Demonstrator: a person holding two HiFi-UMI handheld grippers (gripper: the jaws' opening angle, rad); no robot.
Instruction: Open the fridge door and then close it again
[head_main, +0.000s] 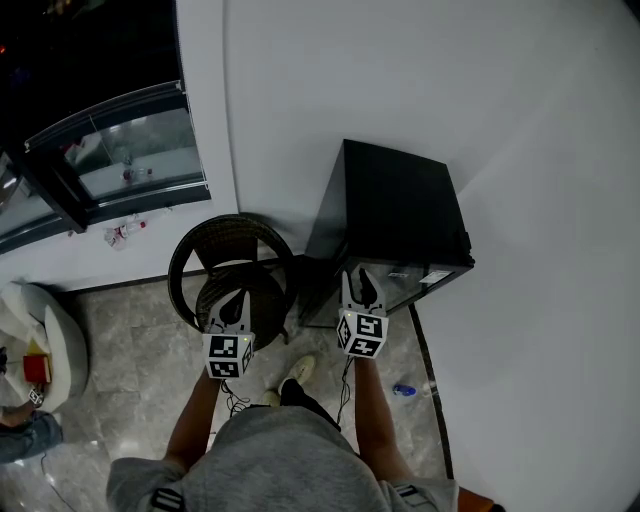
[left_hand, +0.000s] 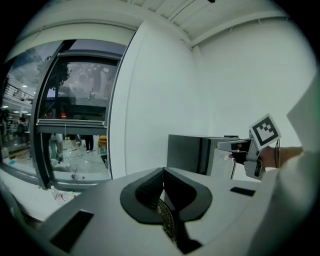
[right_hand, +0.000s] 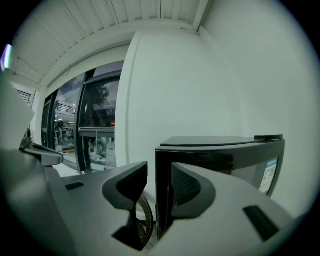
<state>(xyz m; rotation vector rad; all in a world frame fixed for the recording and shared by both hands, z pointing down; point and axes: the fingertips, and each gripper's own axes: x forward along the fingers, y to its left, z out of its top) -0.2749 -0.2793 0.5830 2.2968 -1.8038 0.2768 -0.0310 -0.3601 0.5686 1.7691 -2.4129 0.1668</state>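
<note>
The fridge (head_main: 392, 205) stands on the floor in the corner by the white wall. Its door (right_hand: 235, 162) looks closed or nearly so; I cannot tell if a thin gap has begun. The right gripper (right_hand: 157, 175) has its jaws apart around the door's left edge, and the left one is clearly not touching it. So I judge that the opening is only starting and the closing is all left to do. The left gripper (left_hand: 162, 186) has its jaws closed on nothing, beside a wicker chair (head_main: 232, 245). I cannot make out any handle.
</note>
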